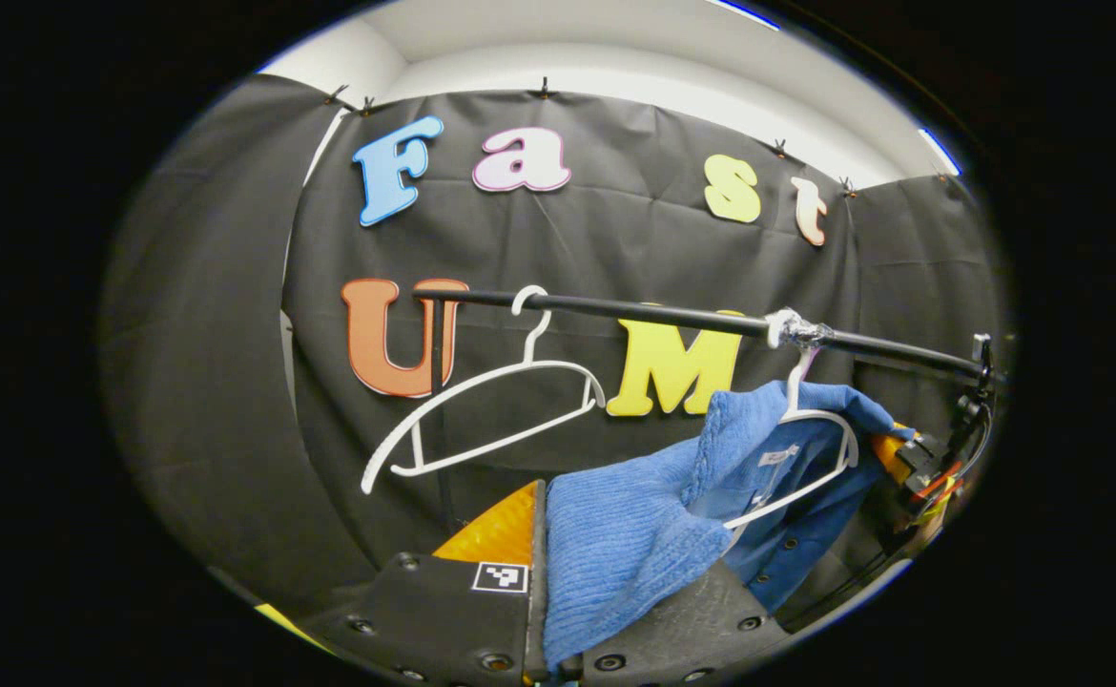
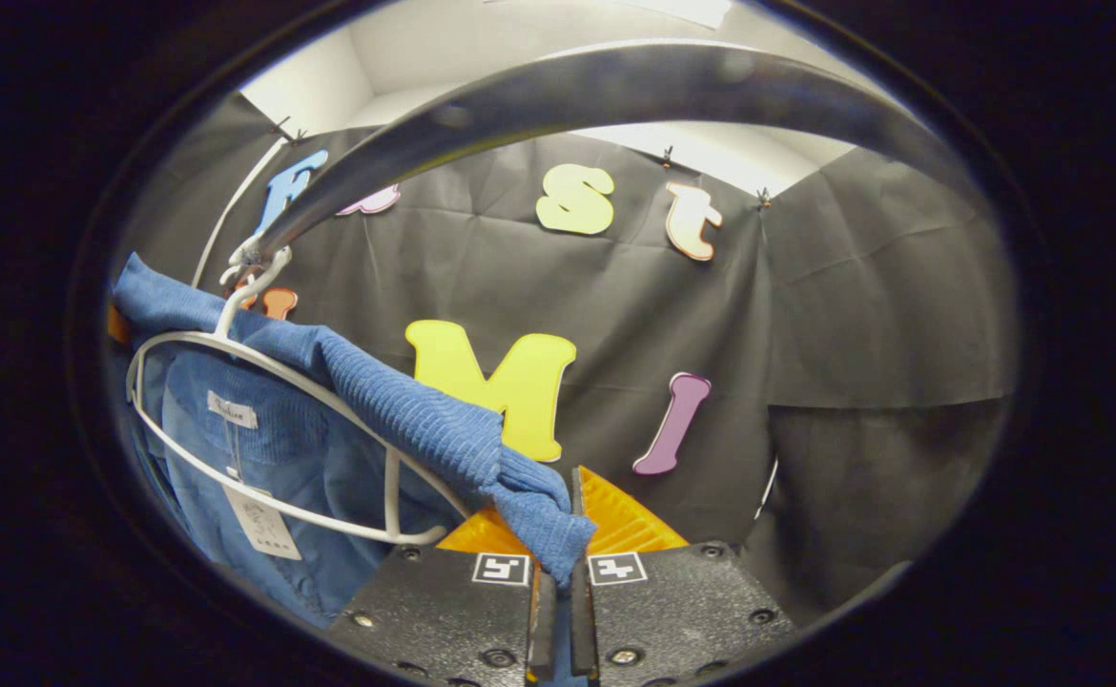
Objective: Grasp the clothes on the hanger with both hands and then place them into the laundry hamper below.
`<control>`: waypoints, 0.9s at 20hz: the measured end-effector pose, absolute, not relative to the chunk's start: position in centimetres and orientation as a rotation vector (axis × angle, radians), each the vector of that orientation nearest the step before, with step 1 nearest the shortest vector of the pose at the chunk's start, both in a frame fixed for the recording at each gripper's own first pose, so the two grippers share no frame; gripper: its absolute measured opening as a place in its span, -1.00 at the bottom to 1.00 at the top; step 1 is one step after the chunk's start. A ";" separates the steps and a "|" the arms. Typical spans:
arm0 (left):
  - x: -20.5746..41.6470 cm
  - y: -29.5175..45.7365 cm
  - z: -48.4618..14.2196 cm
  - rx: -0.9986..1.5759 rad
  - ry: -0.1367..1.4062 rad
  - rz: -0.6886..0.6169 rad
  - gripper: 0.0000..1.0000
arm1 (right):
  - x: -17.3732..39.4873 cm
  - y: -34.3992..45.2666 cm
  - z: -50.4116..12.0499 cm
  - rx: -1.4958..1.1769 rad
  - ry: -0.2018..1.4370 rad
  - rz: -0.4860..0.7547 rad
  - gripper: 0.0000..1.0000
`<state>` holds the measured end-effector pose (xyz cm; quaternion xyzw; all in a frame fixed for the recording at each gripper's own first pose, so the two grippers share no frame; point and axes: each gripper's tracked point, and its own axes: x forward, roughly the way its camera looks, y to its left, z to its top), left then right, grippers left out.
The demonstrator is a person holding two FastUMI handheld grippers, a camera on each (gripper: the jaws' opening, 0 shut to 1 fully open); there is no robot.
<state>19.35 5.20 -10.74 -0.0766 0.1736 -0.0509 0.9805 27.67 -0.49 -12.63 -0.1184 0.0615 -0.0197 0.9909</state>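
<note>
So here's where I'm at: both my tongs are clamped on the blue sweater [image 1: 615, 534], one shoulder each. My left tongs [image 1: 544, 611] have a thick fold of knit pinched between them, and my right tongs [image 2: 558, 596] are closed tight on a bunched corner of the other shoulder.

The sweater itself is draped over its white hanger [image 2: 262, 458], which hooks onto the black rail [image 1: 672, 318] up above. In the left gripper view the garment stretches away to my right, toward the right tongs [image 1: 920, 468] at its far end; in the right gripper view it runs off to the left. So its long axis lies between my two hands, shoulder to shoulder, roughly along the rail.

An empty hanger [image 1: 482, 410] hangs further along. I can't see the hamper from here; going by the task it's below, so I reckon the cloth has to slip off the hanger arms first, then go down.
</note>
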 end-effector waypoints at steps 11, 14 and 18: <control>20.9 6.4 -11.5 0.104 0.386 -0.249 -0.81 | 28.0 -1.8 -11.8 -0.428 0.087 -0.008 -0.81; 22.0 6.9 -12.7 0.118 0.399 -0.291 -0.81 | 28.3 -1.8 -13.0 -0.435 0.106 0.004 -0.82; 23.2 6.9 -14.6 0.136 0.424 -0.349 -0.81 | 28.9 -1.8 -14.4 -0.469 0.123 0.012 -0.81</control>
